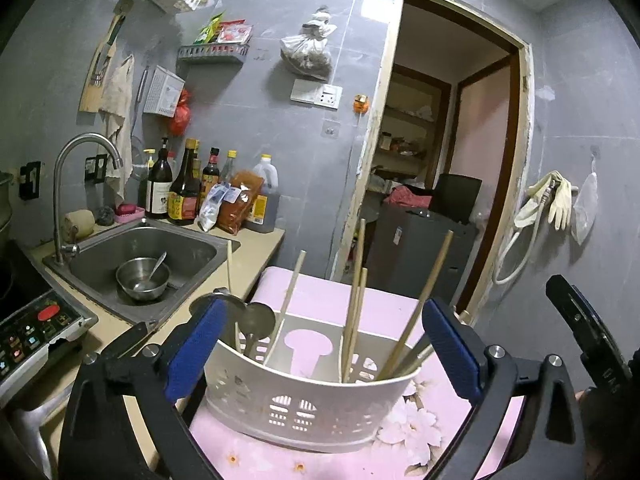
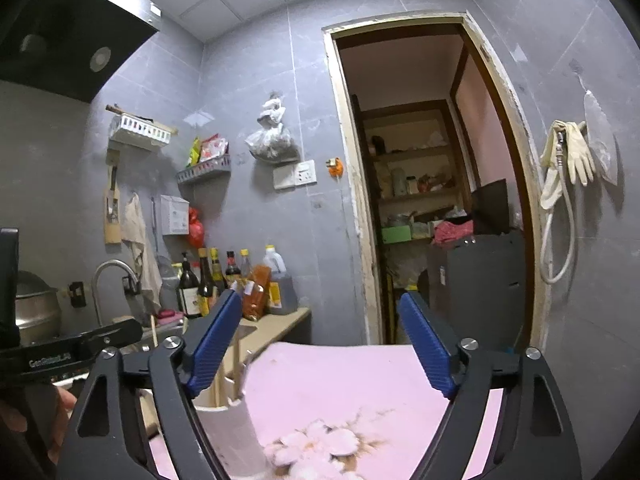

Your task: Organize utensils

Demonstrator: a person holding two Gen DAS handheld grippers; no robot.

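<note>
A white perforated utensil holder (image 1: 308, 400) stands on a pink flowered surface (image 1: 340, 296). It holds several wooden chopsticks (image 1: 358, 312) and two metal spoons (image 1: 256, 322). My left gripper (image 1: 320, 348) is open, its blue pads on either side of the holder, with nothing gripped. My right gripper (image 2: 320, 344) is open and empty above the pink surface (image 2: 340, 384); the holder (image 2: 232, 412) sits at its lower left, partly hidden behind the left finger. The right gripper's body shows at the right edge of the left wrist view (image 1: 584, 332).
A steel sink (image 1: 152, 248) with a bowl and spoon (image 1: 142, 280) lies to the left, with a faucet (image 1: 80, 184), sauce bottles (image 1: 188, 188) and an induction cooker (image 1: 32, 328). An open doorway (image 1: 440, 160) is behind. A pot (image 2: 36, 312) stands at far left.
</note>
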